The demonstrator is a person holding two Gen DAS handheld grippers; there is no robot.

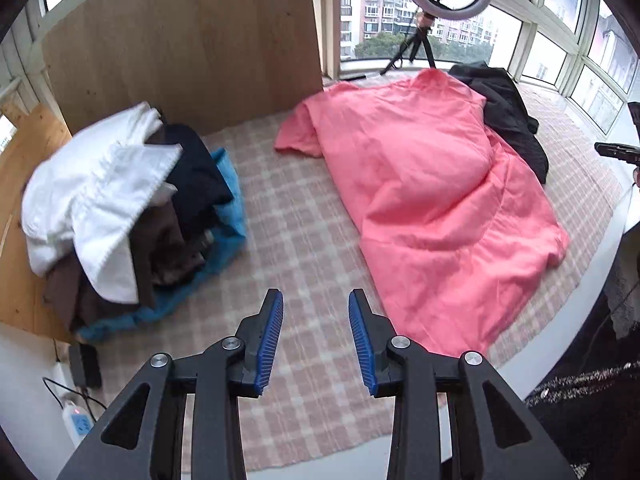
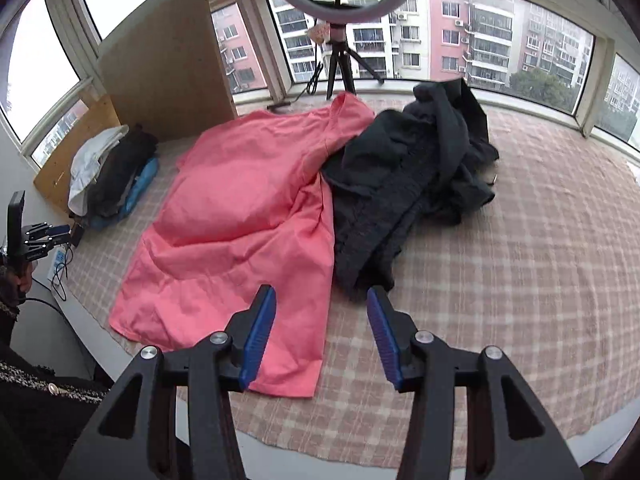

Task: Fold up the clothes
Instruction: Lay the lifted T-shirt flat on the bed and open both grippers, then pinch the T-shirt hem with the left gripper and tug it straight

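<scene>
A pink shirt (image 1: 432,200) lies spread out, wrinkled, on the checked cloth (image 1: 296,248); it also shows in the right wrist view (image 2: 240,220). A crumpled black garment (image 2: 412,172) lies against its right side, seen at the back in the left wrist view (image 1: 508,116). My left gripper (image 1: 316,300) is open and empty, above the cloth just left of the shirt's hem. My right gripper (image 2: 322,296) is open and empty, above the shirt's lower right corner. The left gripper shows small at the left edge of the right wrist view (image 2: 48,232).
A pile of white, black, brown and blue clothes (image 1: 132,208) sits at the left by a wooden board (image 1: 188,40). A ring light on a tripod (image 2: 344,32) stands at the window. A power strip (image 1: 78,420) and cables lie at the left edge.
</scene>
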